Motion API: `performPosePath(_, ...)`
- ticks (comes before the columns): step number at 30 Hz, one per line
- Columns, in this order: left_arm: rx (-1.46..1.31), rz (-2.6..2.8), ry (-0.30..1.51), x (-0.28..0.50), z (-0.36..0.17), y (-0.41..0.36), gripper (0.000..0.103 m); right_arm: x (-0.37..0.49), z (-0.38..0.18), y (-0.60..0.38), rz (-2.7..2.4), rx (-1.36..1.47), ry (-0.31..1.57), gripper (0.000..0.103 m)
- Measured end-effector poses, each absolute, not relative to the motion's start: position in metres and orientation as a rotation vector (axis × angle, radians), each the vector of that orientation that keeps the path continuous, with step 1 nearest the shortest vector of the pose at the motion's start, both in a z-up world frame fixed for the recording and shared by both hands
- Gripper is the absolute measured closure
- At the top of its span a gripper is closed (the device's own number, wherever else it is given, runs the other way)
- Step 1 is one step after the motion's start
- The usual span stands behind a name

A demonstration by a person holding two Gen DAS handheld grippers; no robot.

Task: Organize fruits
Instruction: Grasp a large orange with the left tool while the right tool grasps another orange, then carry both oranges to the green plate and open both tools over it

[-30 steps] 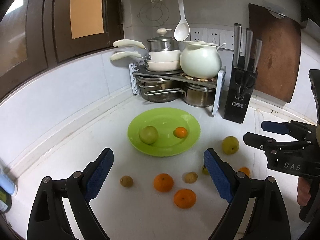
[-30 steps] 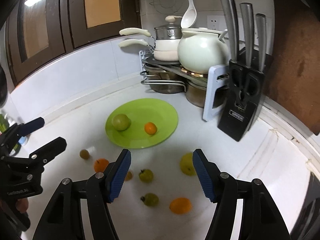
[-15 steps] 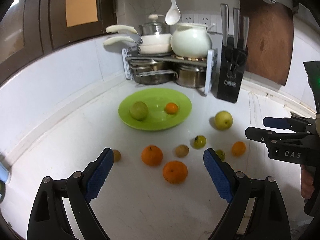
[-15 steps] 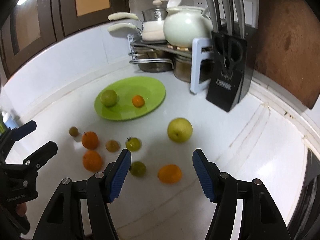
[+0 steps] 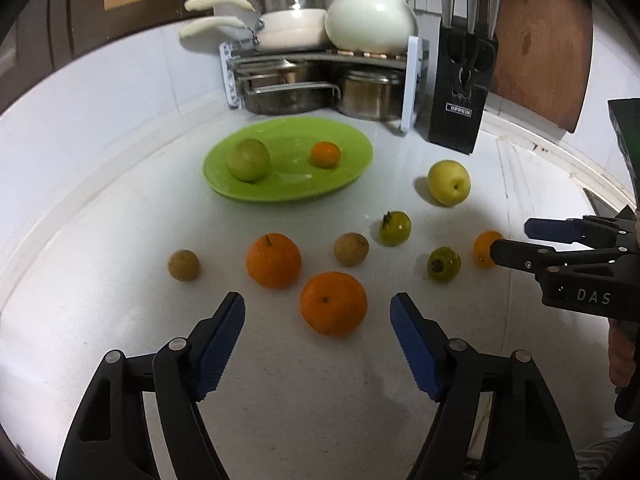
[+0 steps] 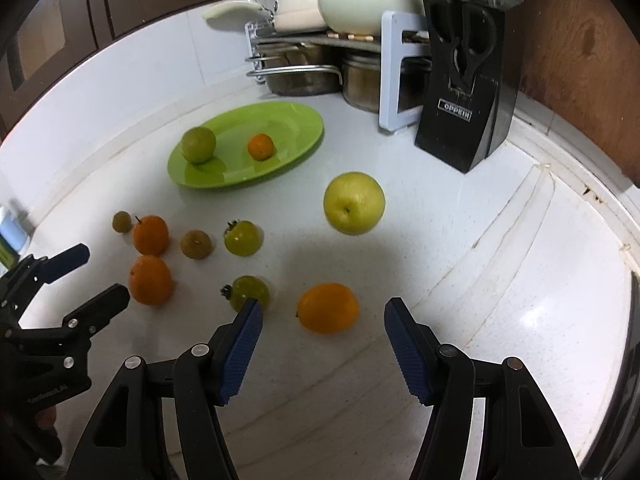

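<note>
A green plate (image 5: 344,176) holds a green fruit (image 5: 248,159) and a small orange (image 5: 326,154); the plate also shows in the right wrist view (image 6: 296,152). Several fruits lie loose on the white counter. My left gripper (image 5: 318,310) is open, just in front of a large orange (image 5: 333,302). My right gripper (image 6: 323,318) is open, with an oval orange (image 6: 327,307) just ahead between the fingertips. A yellow apple (image 6: 354,203) lies beyond it. Another orange (image 5: 273,260), two brown fruits (image 5: 351,249) and two small green fruits (image 5: 395,227) lie between.
A black knife block (image 5: 462,92) stands behind right of the plate. A pot rack (image 5: 320,80) with pans and a white pot (image 5: 370,20) fills the back corner. A wooden board (image 5: 540,40) leans on the right wall. White tiled walls bound the counter.
Both grippers have moved down and forward toward the loose fruit. The large orange now lies close to the left fingertips and the oval orange close to the right ones. No fruit moved.
</note>
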State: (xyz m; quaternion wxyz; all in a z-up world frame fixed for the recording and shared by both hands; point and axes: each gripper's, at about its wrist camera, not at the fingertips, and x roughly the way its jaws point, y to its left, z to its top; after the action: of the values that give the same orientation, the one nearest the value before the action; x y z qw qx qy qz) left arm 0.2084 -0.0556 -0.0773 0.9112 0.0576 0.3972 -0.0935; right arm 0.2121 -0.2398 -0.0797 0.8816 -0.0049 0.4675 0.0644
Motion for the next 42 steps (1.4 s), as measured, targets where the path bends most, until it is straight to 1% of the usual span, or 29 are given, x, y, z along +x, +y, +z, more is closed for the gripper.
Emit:
performPosePath(6,0.106,-0.213,0.854,0.218,-0.089,-0.059,0.037,0.219,-0.091,-0.241,0.142,-0.004,1.005,0.049)
performPosePath(8,0.092,-0.220,0.868,0.221,-0.093,-0.059,0.040,0.221,-0.093,-0.240,0.150,-0.011,1.012,0.049)
performPosePath(10,0.082,-0.221,0.884,0.224,-0.096,-0.059,0.044,0.224,-0.096,-0.240,0.153,-0.011,1.020,0.052)
performPosePath(14,0.083,-0.223,0.891,0.228,-0.099,-0.060,0.046,0.228,-0.100,-0.241,0.158,-0.001,1.030,0.055)
performPosePath(17,0.080,-0.212,0.889,0.231,-0.100,-0.060,0.051,0.230,-0.103,-0.240,0.164,0.002,1.036,0.058)
performPosePath(19,0.079,-0.215,0.893,0.232,-0.101,-0.061,0.056,0.230,-0.104,-0.241,0.168,0.008,1.040,0.061)
performPosePath(21,0.080,-0.219,0.896,0.233,-0.102,-0.061,0.060,0.230,-0.104,-0.241,0.169,0.010,1.040,0.062)
performPosePath(34,0.092,-0.233,0.876,0.229,-0.096,-0.063,0.060,0.225,-0.101,-0.241,0.177,0.010,1.035,0.062)
performPosePath(42,0.081,-0.240,0.831,0.220,-0.077,-0.061,0.060,0.219,-0.087,-0.238,0.191,0.013,1.001,0.062)
